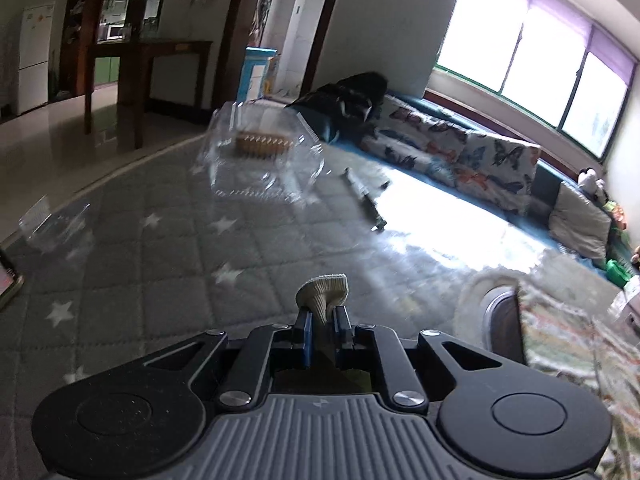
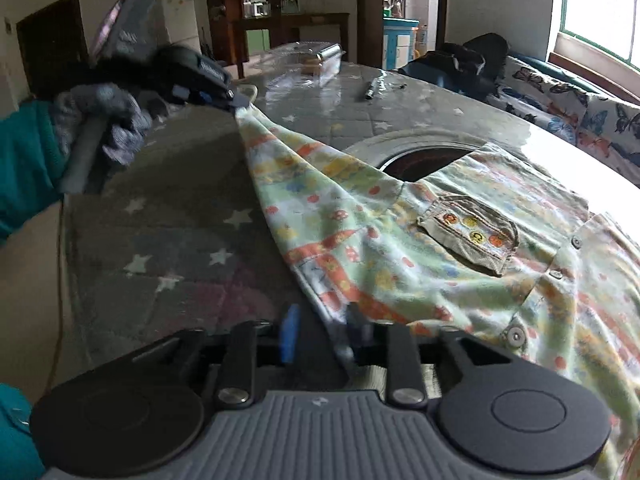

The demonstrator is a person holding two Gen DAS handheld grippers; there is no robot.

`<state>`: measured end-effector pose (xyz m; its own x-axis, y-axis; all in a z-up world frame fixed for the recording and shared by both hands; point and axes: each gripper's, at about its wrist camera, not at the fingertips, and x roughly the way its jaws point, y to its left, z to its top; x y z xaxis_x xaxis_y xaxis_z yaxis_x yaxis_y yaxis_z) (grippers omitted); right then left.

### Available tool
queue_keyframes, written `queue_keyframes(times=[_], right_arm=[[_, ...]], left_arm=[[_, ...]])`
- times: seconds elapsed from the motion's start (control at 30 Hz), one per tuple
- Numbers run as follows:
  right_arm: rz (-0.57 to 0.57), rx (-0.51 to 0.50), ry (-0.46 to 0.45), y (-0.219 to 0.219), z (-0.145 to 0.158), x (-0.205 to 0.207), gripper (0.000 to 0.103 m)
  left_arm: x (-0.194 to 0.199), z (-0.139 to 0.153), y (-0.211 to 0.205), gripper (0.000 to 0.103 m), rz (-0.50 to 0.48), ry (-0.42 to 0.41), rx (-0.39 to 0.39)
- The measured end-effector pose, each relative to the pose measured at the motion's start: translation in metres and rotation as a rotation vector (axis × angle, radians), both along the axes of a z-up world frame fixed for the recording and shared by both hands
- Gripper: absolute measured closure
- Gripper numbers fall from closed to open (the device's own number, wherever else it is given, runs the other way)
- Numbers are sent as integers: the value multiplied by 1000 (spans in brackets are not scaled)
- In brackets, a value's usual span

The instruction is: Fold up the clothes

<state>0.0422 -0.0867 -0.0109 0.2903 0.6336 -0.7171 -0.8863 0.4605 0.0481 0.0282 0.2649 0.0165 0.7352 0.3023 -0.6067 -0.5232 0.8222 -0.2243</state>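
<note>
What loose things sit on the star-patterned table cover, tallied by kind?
Patterned shirts: 1, its cuff pinched in the left claw
Clear plastic containers: 1
Dark pens: 1
Total: 3

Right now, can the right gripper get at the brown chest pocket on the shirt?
Probably not yet: the right gripper has the shirt edge between its fingers. The pocket itself lies uncovered, close ahead.
</note>
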Motion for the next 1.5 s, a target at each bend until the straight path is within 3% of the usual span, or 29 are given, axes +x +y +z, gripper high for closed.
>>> queue_keyframes(times=[0.17,0.27,0.37,0.5,0.63,0.8,0.97,1.23,1.37,1.5], right_arm=[[-41,51,-15,-24,18,5,50],[-120,58,-24,-48,26,19,47],[-230,38,-24,-74,21,38,46],[-368,12,-17,-112,9,57,46],[-470,-4,-15,-143,0,66,46],[-565,-17,-2,-170,-11,75,46],[-630,2,-19,-189,-8,83,41],[-736,-20,-35,-218,-11,98,37],[-672,-2,-45,-209,3,83,37],[-555,17,-65,-187,18,63,38]], left_arm=[[-1,-4,4,81,26,37,10],[-1,-4,5,80,30,48,25],[1,-2,6,70,56,67,75],[-2,0,11,70,92,88,100],[-7,7,3,70,66,73,110],[1,16,-31,65,-52,42,74],[15,12,-78,47,-195,40,68],[25,-7,-141,35,-369,97,119],[15,-4,-167,34,-482,87,119],[-3,6,-202,36,-663,48,124]])
